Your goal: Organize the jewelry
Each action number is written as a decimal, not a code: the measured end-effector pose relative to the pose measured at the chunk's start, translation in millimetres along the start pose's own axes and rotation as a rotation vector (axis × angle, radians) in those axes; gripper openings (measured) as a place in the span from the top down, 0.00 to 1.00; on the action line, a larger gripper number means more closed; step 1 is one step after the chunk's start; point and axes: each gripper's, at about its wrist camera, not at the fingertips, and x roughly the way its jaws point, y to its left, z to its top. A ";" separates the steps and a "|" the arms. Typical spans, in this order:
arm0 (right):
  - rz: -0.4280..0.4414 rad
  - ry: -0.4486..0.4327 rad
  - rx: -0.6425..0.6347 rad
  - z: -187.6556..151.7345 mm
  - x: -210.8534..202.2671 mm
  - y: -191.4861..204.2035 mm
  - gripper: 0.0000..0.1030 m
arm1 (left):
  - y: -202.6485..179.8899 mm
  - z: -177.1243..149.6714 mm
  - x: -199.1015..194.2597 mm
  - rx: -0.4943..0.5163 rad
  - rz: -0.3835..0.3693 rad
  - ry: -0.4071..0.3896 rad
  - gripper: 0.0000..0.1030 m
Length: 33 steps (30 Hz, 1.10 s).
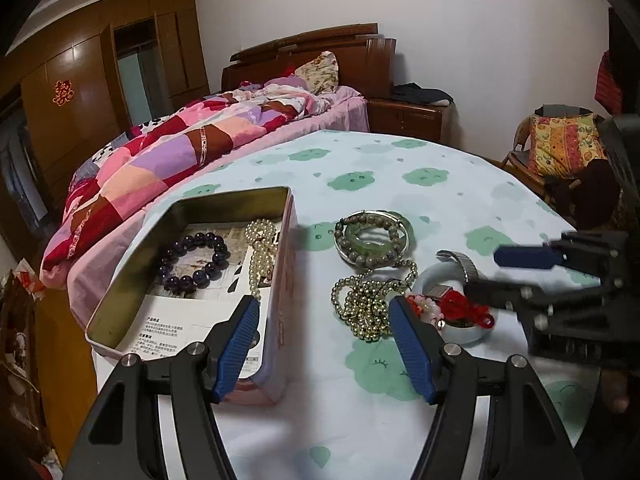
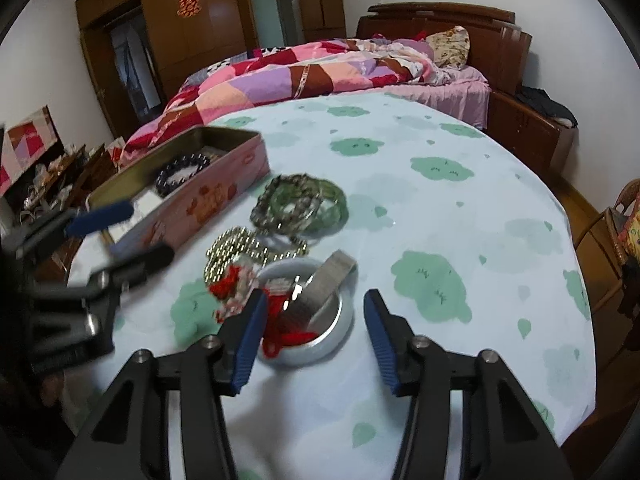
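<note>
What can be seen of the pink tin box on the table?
The pink tin box is a shallow rectangular metal tin, lid off, with a dull gold inside and printed pink outer walls. It lies flat on the cloud-print tablecloth, left of the loose jewelry. Inside lie a dark purple bead bracelet, a pearl strand along its right wall, and printed paper. No tool touches it.
</note>
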 end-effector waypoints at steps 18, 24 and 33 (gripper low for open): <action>0.029 0.047 -0.035 -4.0 14.3 13.9 0.75 | 4.0 -2.7 1.4 -0.027 -0.001 -0.005 0.35; 0.019 -0.011 -0.022 -2.9 3.8 12.7 0.83 | 5.8 -2.5 0.5 -0.032 -0.005 -0.011 0.35; 0.014 -0.132 0.009 7.0 -28.2 3.8 0.83 | -5.3 -0.1 1.0 0.003 -0.023 -0.012 0.40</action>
